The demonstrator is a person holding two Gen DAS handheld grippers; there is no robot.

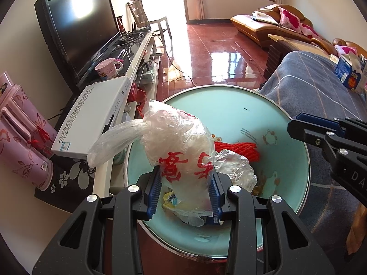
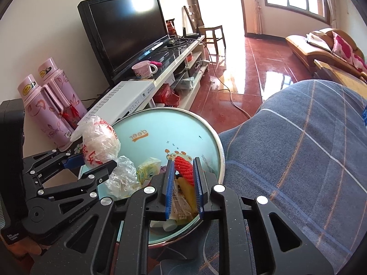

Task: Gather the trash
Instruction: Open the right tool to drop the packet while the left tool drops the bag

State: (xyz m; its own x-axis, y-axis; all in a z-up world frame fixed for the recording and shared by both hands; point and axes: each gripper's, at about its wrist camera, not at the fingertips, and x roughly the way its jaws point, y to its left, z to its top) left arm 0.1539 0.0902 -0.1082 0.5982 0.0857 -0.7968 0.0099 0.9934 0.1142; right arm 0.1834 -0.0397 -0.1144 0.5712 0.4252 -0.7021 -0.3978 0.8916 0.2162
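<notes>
Round table [image 1: 263,123] beside the TV stand carries the trash. Left gripper [image 1: 187,189] pinches the bag [image 1: 181,142]; right gripper [image 2: 183,188] pinches red netting [image 2: 184,168] over wrappers. Thin film could slip or tear, spilling scraps.

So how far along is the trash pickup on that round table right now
Nothing looks cleared yet. In hand: the left gripper clamps the plastic bag with red print; the right gripper closes on the red foam net. Left on the round table: a crumpled clear bag, a yellow wrapper and scraps.
</notes>
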